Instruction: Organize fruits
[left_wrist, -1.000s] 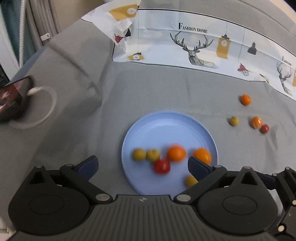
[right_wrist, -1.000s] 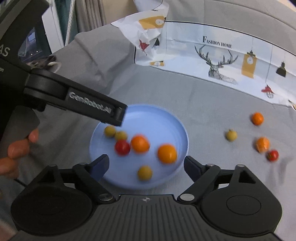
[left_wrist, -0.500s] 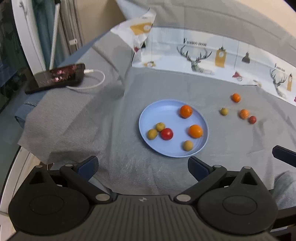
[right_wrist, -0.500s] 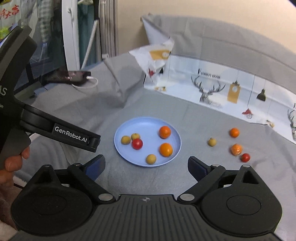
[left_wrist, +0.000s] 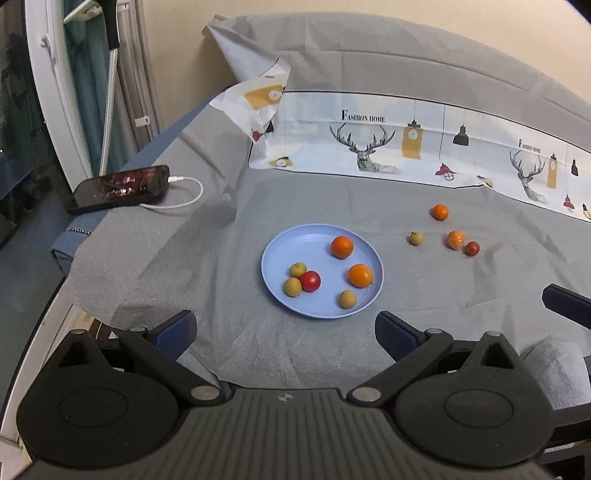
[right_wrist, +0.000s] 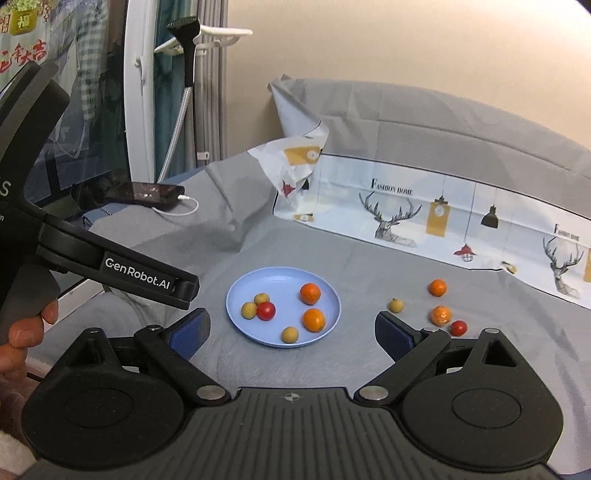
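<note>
So, both grippers wide open, nothing between the blue pads. Left gripper (left_wrist: 284, 330) hanging well back from the round light-blue plastic plate (left_wrist: 295, 242), which sits just ahead of it and a touch right of centre between its fingers. Right gripper (right_wrist: 291, 330) likewise pulled back, same plate (right_wrist: 255, 282) straight ahead in the gap. Left gripper's black body with the white lettering (right_wrist: 138, 273) poking in from the left in the right wrist view, fingers of a hand (right_wrist: 27, 326) wrapped on its handle.

On the plate: two small oranges (left_wrist: 342, 247) on the far and right side, one red cherry tomato (left_wrist: 310, 281) touching two yellow-green round fruits (left_wrist: 293, 287) on the left, plus a third yellow-green one (left_wrist: 347, 298) near the closest rim.

Off the plate, ahead and to the right of the grippers, lying on the grey cloth (left_wrist: 166, 266): another small orange (left_wrist: 440, 212) farthest away, a lone yellow-green fruit (left_wrist: 416, 238), a wrinkly orange fruit (left_wrist: 455, 240) and a red tomato (left_wrist: 472, 248) just beside it.

Far left: dark smartphone (left_wrist: 120, 189) with a white charging cable (left_wrist: 184, 195) plugged in. Behind everything, white printed sheet with deer and lamps (left_wrist: 406, 147) propped along the back.
</note>
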